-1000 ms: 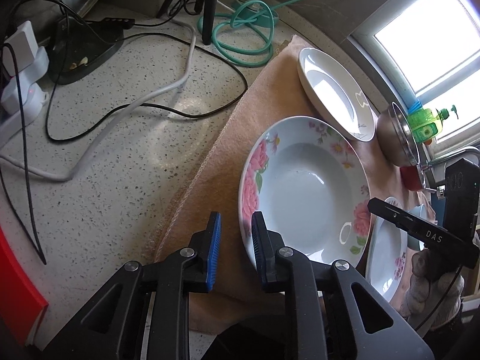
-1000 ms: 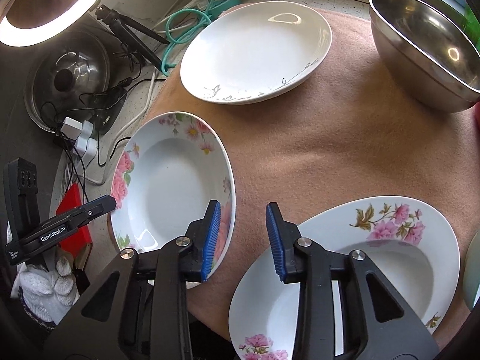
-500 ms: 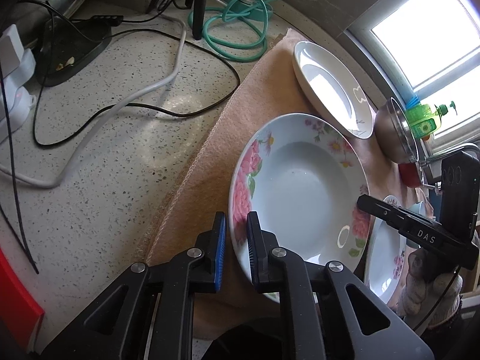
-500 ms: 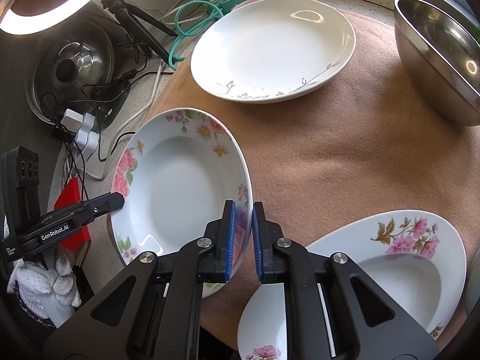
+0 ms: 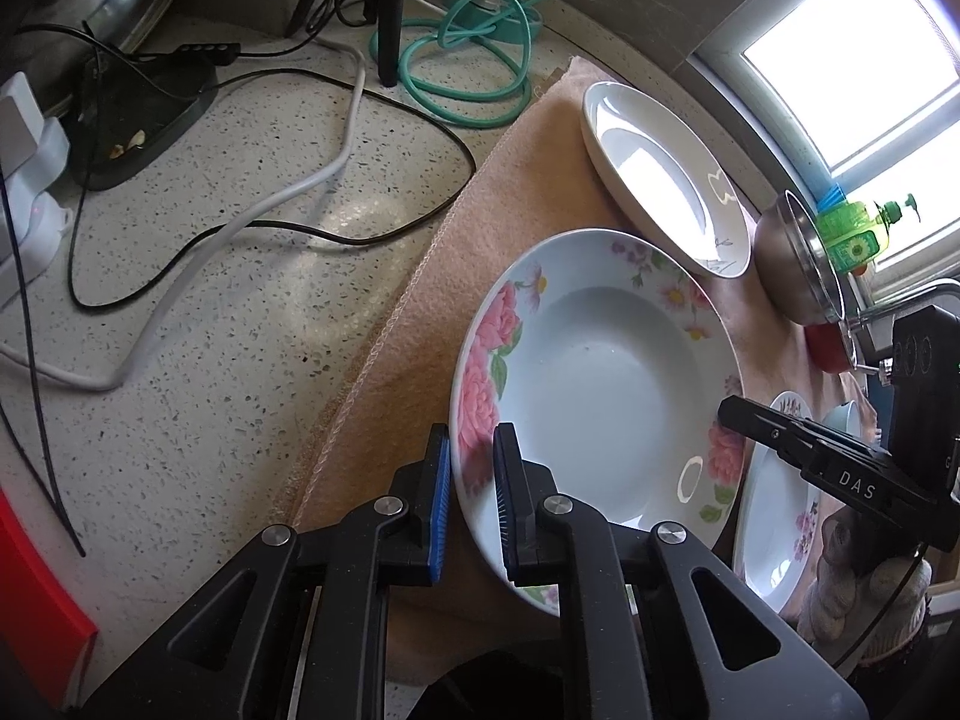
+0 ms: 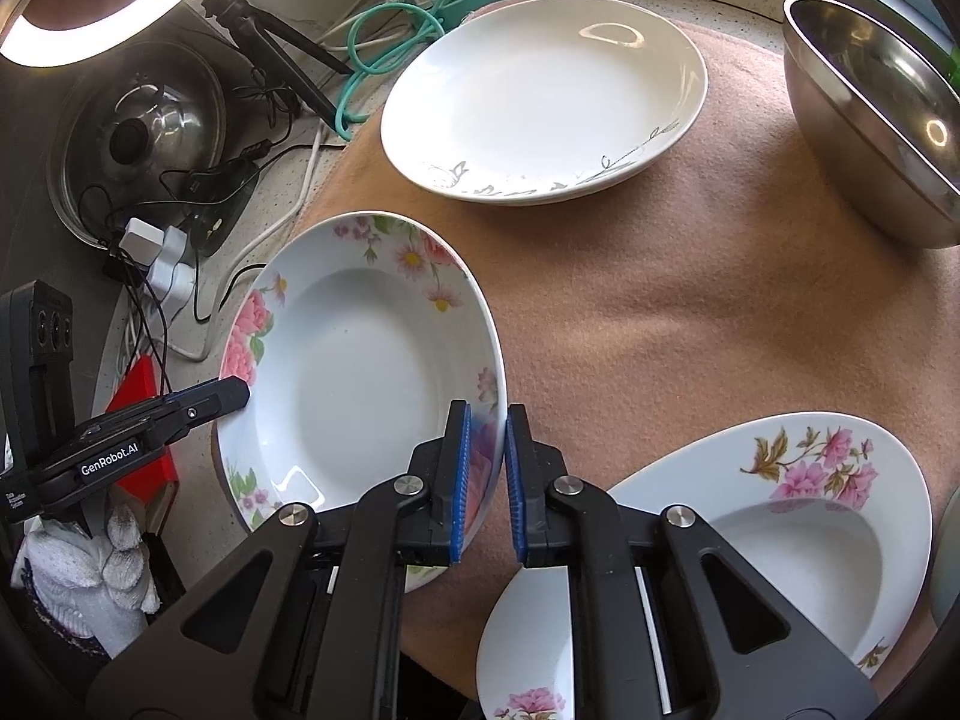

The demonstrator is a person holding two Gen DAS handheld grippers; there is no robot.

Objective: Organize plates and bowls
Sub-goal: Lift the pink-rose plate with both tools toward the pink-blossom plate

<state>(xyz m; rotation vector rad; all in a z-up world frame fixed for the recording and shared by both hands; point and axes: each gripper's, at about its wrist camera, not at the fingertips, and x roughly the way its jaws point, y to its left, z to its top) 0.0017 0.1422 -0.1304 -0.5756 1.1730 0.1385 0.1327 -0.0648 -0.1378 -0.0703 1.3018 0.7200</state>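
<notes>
Bright window (image 5: 852, 54) daylight, ring light (image 6: 108, 6) glare, sharp focus, fisheye-bent edges

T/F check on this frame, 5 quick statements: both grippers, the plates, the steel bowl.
1. Both grippers clamp the same floral plate. True: the left gripper and the right gripper each pinch its rim on opposite sides.
2. The steel bowl holds food. False: it looks empty.
3. The white plate is stacked on the held plate. False: it lies apart on the tan cloth, further back.
4. A second floral plate lies beside the right gripper. True.
5. The left gripper's jaws stand wide open. False: they are closed on the plate rim.
</notes>
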